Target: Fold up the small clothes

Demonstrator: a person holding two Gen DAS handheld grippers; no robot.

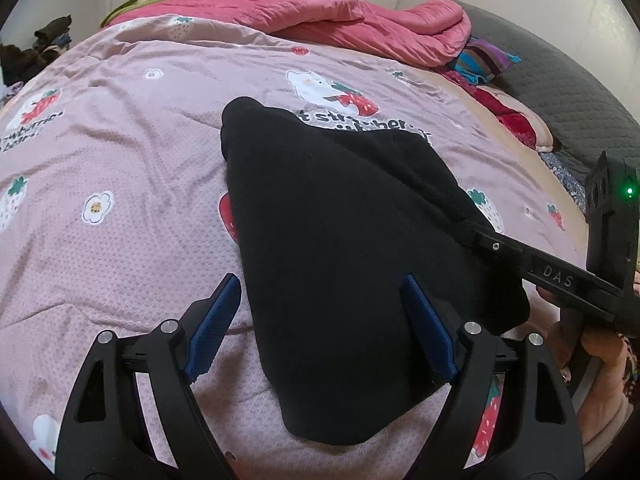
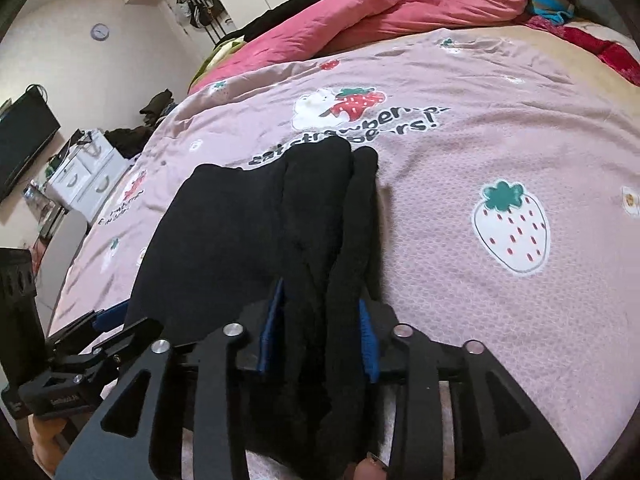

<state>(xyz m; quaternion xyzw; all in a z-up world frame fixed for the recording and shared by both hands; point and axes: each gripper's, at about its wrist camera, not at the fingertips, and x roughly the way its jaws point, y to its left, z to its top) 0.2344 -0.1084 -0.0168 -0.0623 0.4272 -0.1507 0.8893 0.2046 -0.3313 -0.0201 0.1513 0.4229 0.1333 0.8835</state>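
Clamping bunched folds of the black garment (image 2: 256, 240), the right gripper (image 2: 320, 336) hides its own fingertips; the left gripper (image 1: 320, 320) spreads wide, straddling that cloth on the bed (image 1: 120, 160).

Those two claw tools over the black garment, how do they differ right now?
The left gripper is spread wide, its blue fingers on either side of the black garment with nothing pinched. The right gripper is closed on a bunched edge of that garment, with cloth filling the gap. The left one hovers at the garment's near end; the right one grips its side. Both have black frames and blue pads, over the pink strawberry bedspread.
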